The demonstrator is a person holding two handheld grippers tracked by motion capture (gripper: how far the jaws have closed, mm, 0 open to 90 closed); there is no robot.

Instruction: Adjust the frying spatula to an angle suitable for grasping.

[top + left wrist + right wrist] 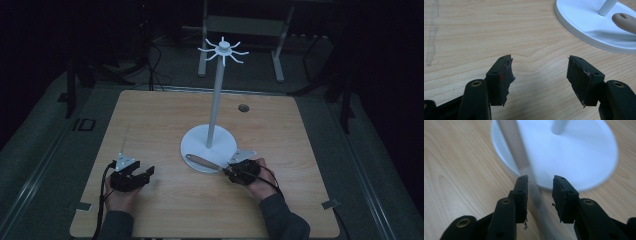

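A wooden table [150,125] is seen from above; a white stand [209,145] with a round base, an upright pole and a ring of hooks at the top is placed near the middle of it. A utensil with a wooden handle [202,161] is laid across the front edge of the base; its handle end is rested on the white disc, and its thin metal shaft is directed towards the right gripper [231,171].

In the right gripper view, the blurred shaft [534,192] is seen between the two jaws; the jaws are set at a moderate gap, with the pads [524,195] apart from the metal, so the utensil is not clamped. The handle [511,142] is seen lying on the base [579,152] ahead of the jaws.

The left gripper [145,172] is held by the person's hand at the front left of the table, well apart from the stand. In the left gripper view, its jaws are spread wide over bare wood [486,32]; nothing is held between them; the base [584,22] and the handle tip [625,21] are seen at the upper right.
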